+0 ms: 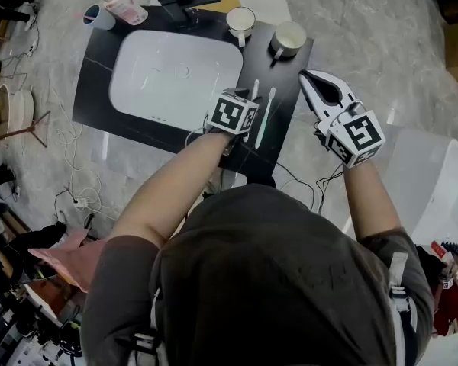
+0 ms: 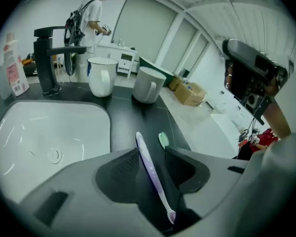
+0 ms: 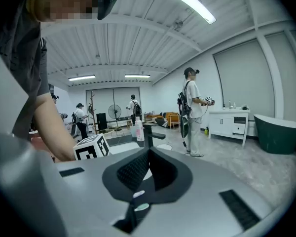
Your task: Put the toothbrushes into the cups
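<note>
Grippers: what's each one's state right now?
Left gripper: open, white toothbrush between its jaws, not gripped.
Right gripper: shut, empty.

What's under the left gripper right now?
The purple toothbrush lies on the black counter between the left gripper's open jaws; the green toothbrush lies beside it. In the head view the gripper covers most of the purple one.

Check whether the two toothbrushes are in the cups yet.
Out. The purple toothbrush and green toothbrush lie flat on the black counter; the white cup and grey cup stand empty.
</note>
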### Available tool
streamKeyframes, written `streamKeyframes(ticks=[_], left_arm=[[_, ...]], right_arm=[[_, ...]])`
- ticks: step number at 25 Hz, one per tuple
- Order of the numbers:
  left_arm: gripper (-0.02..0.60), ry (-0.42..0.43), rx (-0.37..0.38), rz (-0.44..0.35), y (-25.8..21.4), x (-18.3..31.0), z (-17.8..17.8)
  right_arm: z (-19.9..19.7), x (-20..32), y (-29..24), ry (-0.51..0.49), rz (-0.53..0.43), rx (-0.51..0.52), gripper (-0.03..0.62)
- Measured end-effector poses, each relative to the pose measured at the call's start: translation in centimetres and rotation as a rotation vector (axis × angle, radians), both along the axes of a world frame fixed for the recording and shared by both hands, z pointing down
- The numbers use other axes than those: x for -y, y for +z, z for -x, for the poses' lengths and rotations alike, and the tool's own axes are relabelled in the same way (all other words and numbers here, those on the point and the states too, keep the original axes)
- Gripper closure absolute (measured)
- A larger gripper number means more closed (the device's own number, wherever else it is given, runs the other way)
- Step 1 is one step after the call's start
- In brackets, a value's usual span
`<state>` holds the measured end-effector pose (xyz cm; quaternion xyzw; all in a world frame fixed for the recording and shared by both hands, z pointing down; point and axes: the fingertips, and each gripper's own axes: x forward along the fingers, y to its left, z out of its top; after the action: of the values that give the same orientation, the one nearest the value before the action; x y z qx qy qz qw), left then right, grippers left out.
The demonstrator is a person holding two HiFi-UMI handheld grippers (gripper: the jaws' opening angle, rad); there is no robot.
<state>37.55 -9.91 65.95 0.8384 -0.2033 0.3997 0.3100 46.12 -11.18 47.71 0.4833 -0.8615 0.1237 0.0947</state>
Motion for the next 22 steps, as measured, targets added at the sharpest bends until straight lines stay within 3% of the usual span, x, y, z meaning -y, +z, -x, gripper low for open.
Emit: streamKeyframes(ticks=[4,7,11,15,18,22], left_arm=[[0.419,-0.001,0.11,0.049,2.2,-0.3,-0.5],[0.429,0.009,0.197,-0.004,3.0,0.0,-0.4],[0.524,0.001,0.257,-0.056,3.4,0.6,0.1],[0.526,-0.047,0.203,-0.003,3.0,1.1,0.6],[0.525,-0.122,0.108,0.069,2.2,1.2,1.0],[0.525,-0.204,-0.055,0.059,-2.1,3.1,1.5]], right_arm=[[-1.4,-0.5,0.7,0.026,0.013,0.017,0.6],[-2.0,-0.6,1.1,0.03,0.019,0.03,0.6],[-2.3,-0.4,1.2,0.038,0.02,0.049,0.6],[-2.1,-0.1,1.1,0.025,0.02,0.053,0.6],[-2.1,0.1,1.0,0.023,0.022,0.058,0.6],[-2.3,0.6,0.8,0.021,0.019,0.063,0.6]])
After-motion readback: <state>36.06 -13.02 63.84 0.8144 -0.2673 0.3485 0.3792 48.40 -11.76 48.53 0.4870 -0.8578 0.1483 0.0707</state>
